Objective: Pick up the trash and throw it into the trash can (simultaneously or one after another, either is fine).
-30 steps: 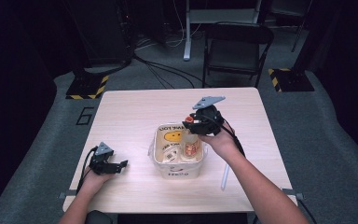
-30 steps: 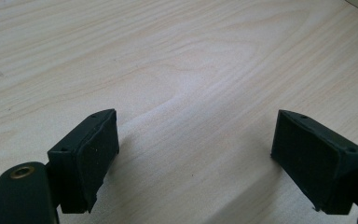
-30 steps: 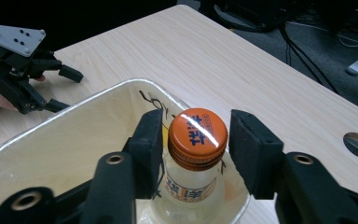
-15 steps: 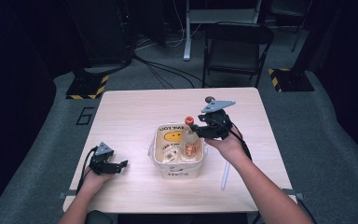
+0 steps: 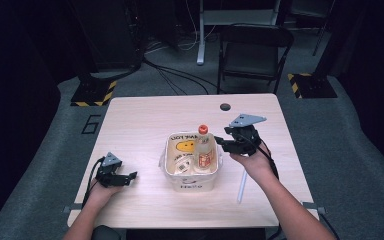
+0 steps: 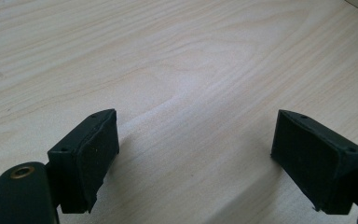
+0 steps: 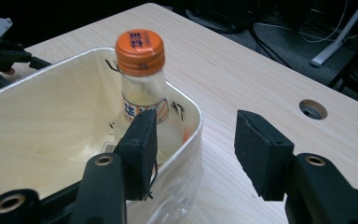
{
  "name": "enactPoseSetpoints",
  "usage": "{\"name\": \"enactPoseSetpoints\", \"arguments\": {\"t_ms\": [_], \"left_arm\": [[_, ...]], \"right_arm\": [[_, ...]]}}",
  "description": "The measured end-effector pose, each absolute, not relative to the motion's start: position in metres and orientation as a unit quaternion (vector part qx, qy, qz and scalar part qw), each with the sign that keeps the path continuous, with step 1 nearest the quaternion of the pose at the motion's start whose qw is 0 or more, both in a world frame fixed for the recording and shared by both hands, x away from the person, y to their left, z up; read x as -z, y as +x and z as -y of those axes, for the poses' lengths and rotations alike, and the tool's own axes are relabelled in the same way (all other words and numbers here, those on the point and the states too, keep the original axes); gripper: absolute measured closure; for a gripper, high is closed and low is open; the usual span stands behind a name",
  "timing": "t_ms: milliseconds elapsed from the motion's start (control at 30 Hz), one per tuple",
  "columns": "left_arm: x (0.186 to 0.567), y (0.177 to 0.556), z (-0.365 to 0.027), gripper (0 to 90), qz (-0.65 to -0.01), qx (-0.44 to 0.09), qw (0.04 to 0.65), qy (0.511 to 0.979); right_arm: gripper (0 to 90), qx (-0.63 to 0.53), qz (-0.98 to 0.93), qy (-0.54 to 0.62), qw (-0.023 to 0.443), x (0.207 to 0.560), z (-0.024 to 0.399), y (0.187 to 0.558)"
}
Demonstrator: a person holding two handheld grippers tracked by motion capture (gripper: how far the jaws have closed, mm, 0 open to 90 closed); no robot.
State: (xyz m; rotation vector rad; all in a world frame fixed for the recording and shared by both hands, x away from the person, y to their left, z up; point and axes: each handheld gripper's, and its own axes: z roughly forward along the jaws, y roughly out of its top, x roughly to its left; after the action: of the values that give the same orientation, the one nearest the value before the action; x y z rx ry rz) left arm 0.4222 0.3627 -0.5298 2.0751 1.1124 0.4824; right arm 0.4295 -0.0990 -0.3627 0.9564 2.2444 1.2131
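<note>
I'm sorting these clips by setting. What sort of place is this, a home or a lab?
Most likely a lab or recording studio, not a home: a bare wooden table on grey carpet, hazard-striped equipment bases, loose cables on the floor, and a folding chair.

A big "6" [image 5: 91, 124] is marked on the grey floor just left of the table. The white tub [image 5: 188, 185] has dark lettering on its far inner wall, upside down from the high view, not legible, w/ a yellow smiley face below it. The orange-capped bottle [image 7: 142, 88] has dark print on cap & blue/orange label; too blurred to read.
</note>
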Motion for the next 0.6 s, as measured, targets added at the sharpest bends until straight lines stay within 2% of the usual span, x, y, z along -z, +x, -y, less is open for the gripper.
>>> {"name": "enactPoseSetpoints", "arguments": {"t_ms": [600], "left_arm": [[0.530, 0.422, -0.363, 14.6, -0.431, -0.186, 0.360, 0.806]], "right_arm": [[51.2, -0.425, -0.795, 0.374, 0.217, 0.388, 0.121, 0.421]]}}
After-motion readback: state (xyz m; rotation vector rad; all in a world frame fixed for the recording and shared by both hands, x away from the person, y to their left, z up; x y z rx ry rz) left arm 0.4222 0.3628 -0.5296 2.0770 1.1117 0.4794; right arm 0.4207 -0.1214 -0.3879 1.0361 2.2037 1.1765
